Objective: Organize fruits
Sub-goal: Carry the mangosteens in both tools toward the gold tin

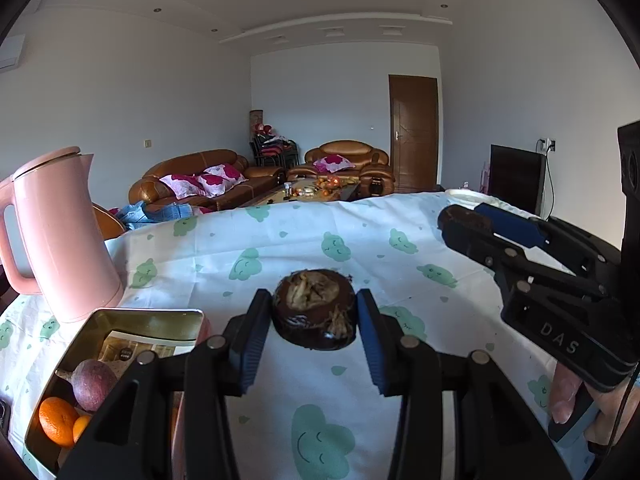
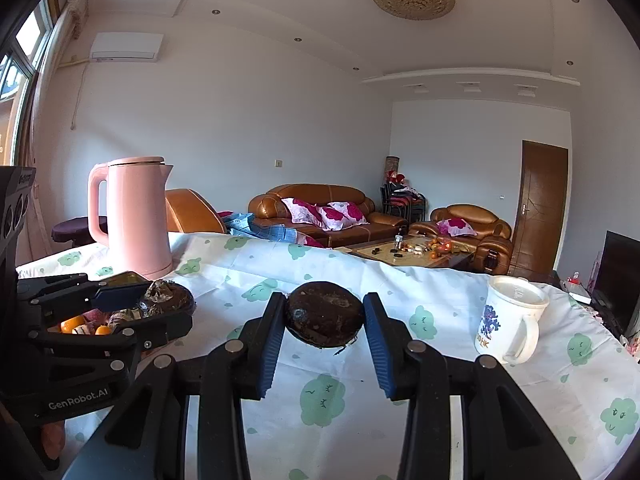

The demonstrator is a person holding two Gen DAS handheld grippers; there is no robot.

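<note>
Left wrist view: the left tool point(image 1: 314, 320) pinches a dark brown water chestnut point(image 1: 314, 312), flattened and round, with a pale fibrous top, between its ribbed blue pads point(image 1: 252, 344). The chestnut is held above the desk point(image 1: 280, 240), which is covered in white cloth printed with green clouds. Left of the tool stands a rectangular metal tin point(image 1: 120, 316) holding a purple passion fruit point(image 1: 94, 384) and glossy oranges point(image 1: 56, 420). Beyond the tin stands a smooth pink plastic kettle point(image 1: 60, 236). To the right, the right tool point(image 1: 464, 220) points inward with a dark fruit at its tip; a hand point(image 1: 564, 396) grips its handle.

Right wrist view: the right tool point(image 2: 324, 320) clamps a second water chestnut point(image 2: 324, 314), a matte, disc-shaped one, between its blue pads point(image 2: 272, 344). Right of it, a lidded white ceramic mug point(image 2: 512, 316) rests on the desk point(image 2: 440, 400). The left tool point(image 2: 160, 300) is at left.
</note>
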